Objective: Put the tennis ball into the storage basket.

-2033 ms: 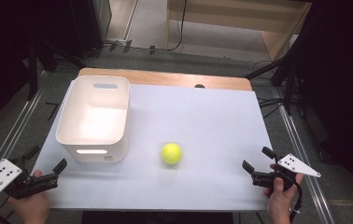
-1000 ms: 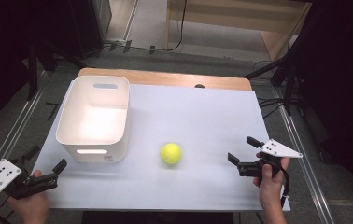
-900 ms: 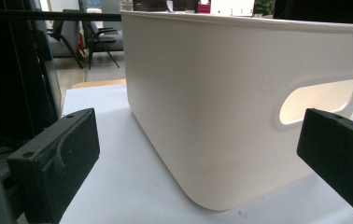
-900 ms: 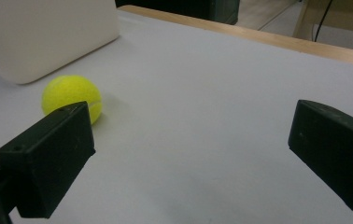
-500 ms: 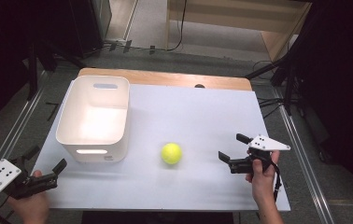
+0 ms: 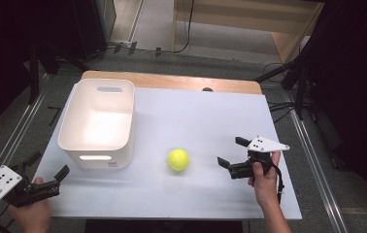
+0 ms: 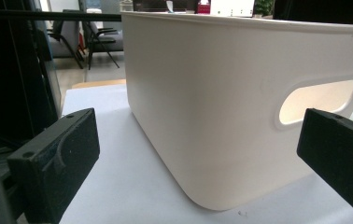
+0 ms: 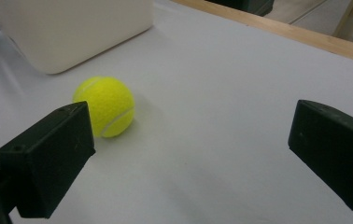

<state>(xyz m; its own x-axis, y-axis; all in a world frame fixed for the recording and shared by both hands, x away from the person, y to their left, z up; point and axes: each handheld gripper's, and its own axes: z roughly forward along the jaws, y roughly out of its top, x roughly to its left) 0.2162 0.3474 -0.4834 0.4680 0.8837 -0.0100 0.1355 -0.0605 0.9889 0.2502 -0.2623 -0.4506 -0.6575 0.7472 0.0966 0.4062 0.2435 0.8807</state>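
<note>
Beside ball (image 6: pixel 178 159) — right gripper (image 6: pixel 232 157), agape

Bare white table (image 6: pixel 206 116) lies between the right gripper (image 6: pixel 231 152) and the tennis ball (image 6: pixel 178 159) — nothing stands in that gap. The white bin (image 6: pixel 99 124) walls off the table's left side, just ahead of the left gripper (image 6: pixel 48 168); the ball sits just beside its near right corner.
</note>
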